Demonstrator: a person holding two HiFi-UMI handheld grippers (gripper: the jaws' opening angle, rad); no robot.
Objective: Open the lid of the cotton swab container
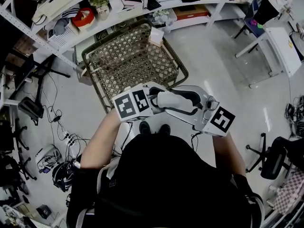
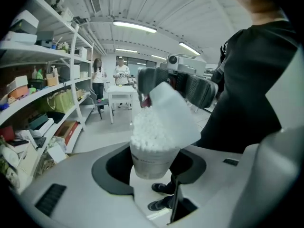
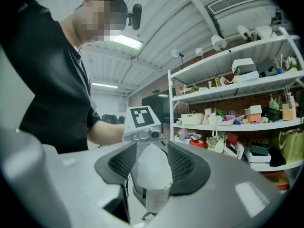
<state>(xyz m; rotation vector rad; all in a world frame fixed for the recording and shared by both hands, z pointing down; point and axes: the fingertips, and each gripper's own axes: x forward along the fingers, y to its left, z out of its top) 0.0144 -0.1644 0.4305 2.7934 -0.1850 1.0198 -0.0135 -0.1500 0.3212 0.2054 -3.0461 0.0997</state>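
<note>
Translucent cotton swab container (image 2: 151,159): filled to the brim with cotton swabs (image 2: 148,129), held in the air before your chest, well above the floor (image 1: 223,75), with no surface under it.
Lid (image 2: 173,115): white, already swung up and tilted off the mouth.
Left gripper (image 2: 152,169): clamped on the container's body.
Right gripper (image 3: 152,167): grasping the lid.
Hazards: pull the lid further and you may tip the container and spill swabs. Twist the two grippers against each other and the lid's joint may snap. Slacken your left grip and the container drops to the floor.
</note>
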